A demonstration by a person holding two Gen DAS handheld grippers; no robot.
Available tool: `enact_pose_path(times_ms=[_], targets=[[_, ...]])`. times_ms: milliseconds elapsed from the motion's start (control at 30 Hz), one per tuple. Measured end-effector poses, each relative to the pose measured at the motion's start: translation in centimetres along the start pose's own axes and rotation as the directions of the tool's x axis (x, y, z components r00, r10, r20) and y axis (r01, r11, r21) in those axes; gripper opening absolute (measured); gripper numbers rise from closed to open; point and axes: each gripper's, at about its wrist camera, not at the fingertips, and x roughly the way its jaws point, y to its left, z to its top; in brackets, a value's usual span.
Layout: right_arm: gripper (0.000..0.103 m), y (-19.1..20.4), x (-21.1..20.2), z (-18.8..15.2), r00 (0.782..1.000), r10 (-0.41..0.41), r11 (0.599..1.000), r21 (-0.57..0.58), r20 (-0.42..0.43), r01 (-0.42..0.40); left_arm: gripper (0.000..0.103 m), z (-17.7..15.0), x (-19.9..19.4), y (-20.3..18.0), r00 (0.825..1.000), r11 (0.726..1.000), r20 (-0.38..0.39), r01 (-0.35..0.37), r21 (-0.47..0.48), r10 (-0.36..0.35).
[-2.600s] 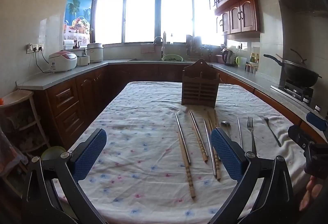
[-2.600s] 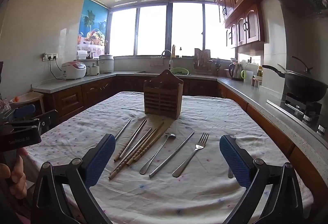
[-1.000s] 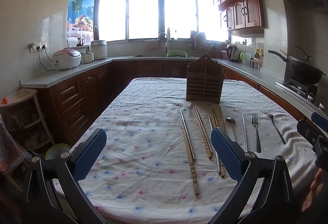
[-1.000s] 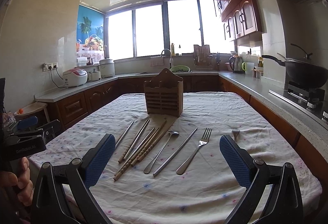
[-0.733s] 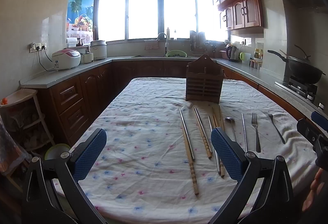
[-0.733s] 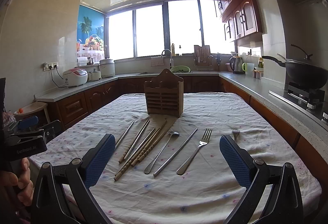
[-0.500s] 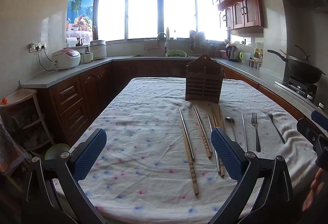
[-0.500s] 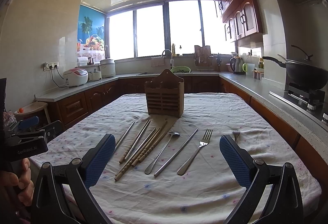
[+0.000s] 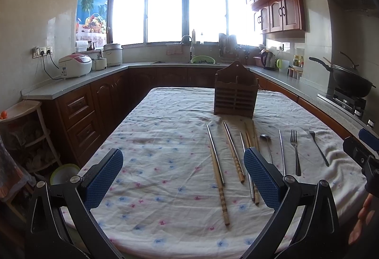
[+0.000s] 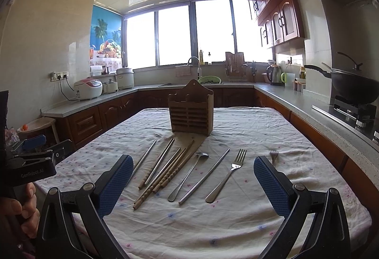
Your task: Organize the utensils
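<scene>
A wooden utensil holder (image 10: 191, 112) stands upright near the middle of the cloth-covered table (image 10: 236, 223). In front of it lie wooden and metal chopsticks (image 10: 163, 167) fanned together, then a spoon (image 10: 188, 176), a single metal chopstick (image 10: 205, 176), a fork (image 10: 228, 173) and a second fork (image 10: 273, 154). The left gripper (image 9: 183, 178) and right gripper (image 10: 193, 183) hover above the table's near edge, jaws wide apart and empty.

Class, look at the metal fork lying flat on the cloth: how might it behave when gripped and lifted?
The fork looks thin, polished metal, so probably stiff yet slippery. Lying flat on the tablecloth, it may be awkward to get under. Held near one end, it would likely tilt.
</scene>
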Motion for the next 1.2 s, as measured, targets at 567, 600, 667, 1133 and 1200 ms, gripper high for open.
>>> enact_pose_path(times_ms=[567, 600, 667, 1133, 1200], targets=[[0.102, -2.0, 5.9, 2.4, 0.989, 0.023, 0.998, 0.060, -0.143, -0.014, 0.103, 3.3, 9.6, 0.7, 0.965, 0.995, -0.245, 0.087, -0.048, -0.096], [0.101, -2.2, 6.6, 2.6, 0.987, 0.029, 0.997, 0.069, -0.155, -0.018, 0.103, 3.6, 10.3, 0.6, 0.962, 0.995, -0.255, 0.088, -0.050, -0.098], [0.095, -2.6, 7.8, 3.1, 0.983, 0.028, 0.997, 0.082, -0.180, -0.013, 0.102, 4.1, 11.5, 0.6, 0.959, 0.995, -0.268, 0.088, -0.046, -0.097], [0.055, -5.9, 18.5, 3.6, 0.915, 0.035, 0.979, 0.199, -0.401, 0.050, 0.084, 6.1, 20.6, -1.0, 0.902, 0.989, -0.404, 0.142, -0.052, -0.150], [0.054, -6.4, 20.1, 3.4, 0.901, 0.042, 0.976, 0.212, -0.431, 0.056, 0.083, 6.1, 22.0, -1.3, 0.891, 0.988, -0.427, 0.148, -0.052, -0.156]])
